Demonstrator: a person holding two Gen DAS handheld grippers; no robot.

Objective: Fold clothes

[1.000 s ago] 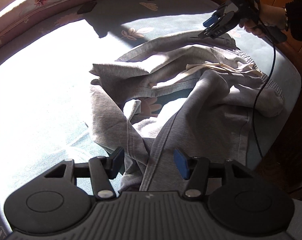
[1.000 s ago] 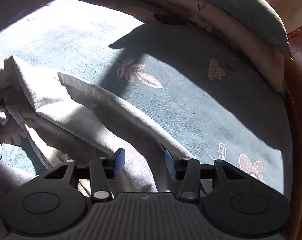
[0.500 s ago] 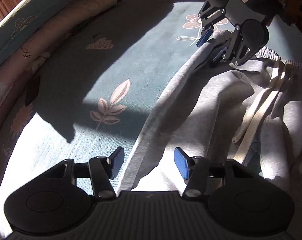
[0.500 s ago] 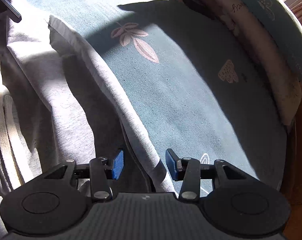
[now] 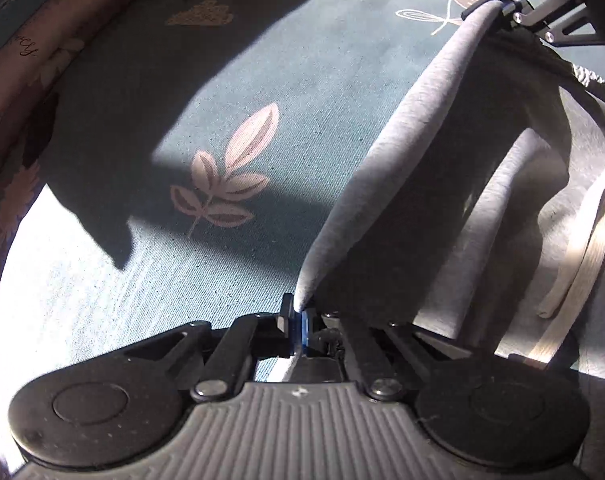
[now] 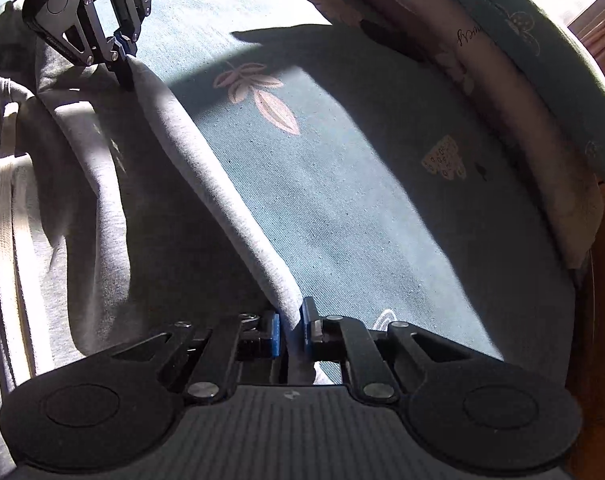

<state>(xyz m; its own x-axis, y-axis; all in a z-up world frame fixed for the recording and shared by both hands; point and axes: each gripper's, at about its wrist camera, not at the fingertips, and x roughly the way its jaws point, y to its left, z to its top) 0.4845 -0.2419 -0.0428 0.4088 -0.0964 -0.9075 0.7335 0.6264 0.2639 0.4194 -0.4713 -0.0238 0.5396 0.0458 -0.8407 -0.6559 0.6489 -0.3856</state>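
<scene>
**Both grippers clamp one grey edge**

A blue sheet (image 5: pixel 230 80) fills both frames. Grey clothes (image 6: pixel 102 208) lie across it, one edge running diagonally. Left gripper (image 5: pixel 297 320) and right gripper (image 6: pixel 290 330), just closed, pinch that edge's ends.

Two black two-finger grippers on show: the left gripper (image 5: pixel 298 326) at the lower middle of its own view, the right gripper (image 6: pixel 290 330) at the lower middle of its own. One rumpled grey fabric garment (image 5: pixel 482 208) on the right of the left view, with one cream flat drawstring (image 5: pixel 582 248) at the right edge. One teal printed bedsheet (image 5: pixel 262 80), and on it one pink leaf sprig (image 5: pixel 226 184) at centre left. Two stacked pillows (image 6: pixel 522 60), upper right of the right view.
</scene>
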